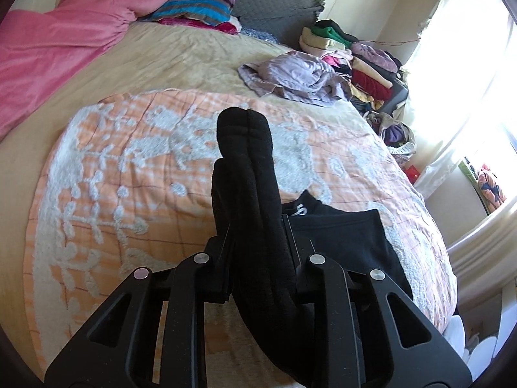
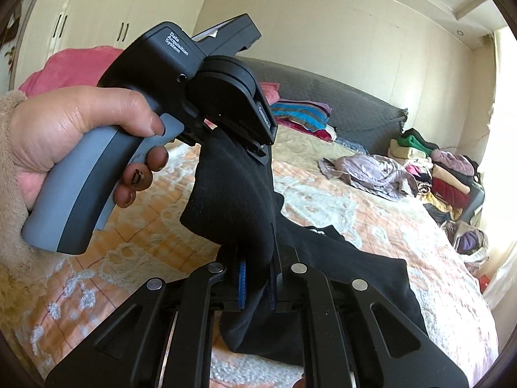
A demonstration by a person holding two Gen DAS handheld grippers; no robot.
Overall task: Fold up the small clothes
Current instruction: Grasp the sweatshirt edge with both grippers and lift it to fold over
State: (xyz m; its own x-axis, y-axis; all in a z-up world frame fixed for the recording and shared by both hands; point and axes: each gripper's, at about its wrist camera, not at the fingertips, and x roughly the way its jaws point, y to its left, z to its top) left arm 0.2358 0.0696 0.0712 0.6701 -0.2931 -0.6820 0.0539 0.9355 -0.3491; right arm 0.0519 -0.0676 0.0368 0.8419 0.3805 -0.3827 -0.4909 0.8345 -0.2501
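I am looking over a wide bed covered by an orange-and-white checked quilt with raised white leaf patterns (image 1: 129,168), which is filling the space beyond and below both pairs of jaws. Past the quilt, far ahead of the jaws, a rumpled pink blanket (image 1: 58,45) is lying to the left, and a grey quilted headboard cushion (image 1: 258,3) is standing behind it. To the right of the jaws a heap of mixed coloured clothes (image 1: 362,64) is piling up along the bed's edge, with a crumpled lilac garment (image 1: 290,77) lying just in front of it.

A flat black garment with a small white logo (image 1: 342,236) is lying on the quilt just beyond and to the right of the jaws in both views.

The long black knitted sock (image 1: 248,194) is the thing I am working. In the left wrist view my left gripper (image 1: 258,242) is grasping it, the sock running up between the clenched jaws and sticking out ahead of them with its rounded end raised above the quilt. Only the right wrist view is showing the whole picture: my right gripper (image 2: 258,268) is pinching the other part of the same sock (image 2: 232,200), blue pads (image 2: 241,278) pressing its cloth, while the left gripper (image 2: 258,152) is hanging just above and ahead, held by a hand (image 2: 74,142) in a fuzzy beige sleeve (image 2: 9,213) around its grey handle.
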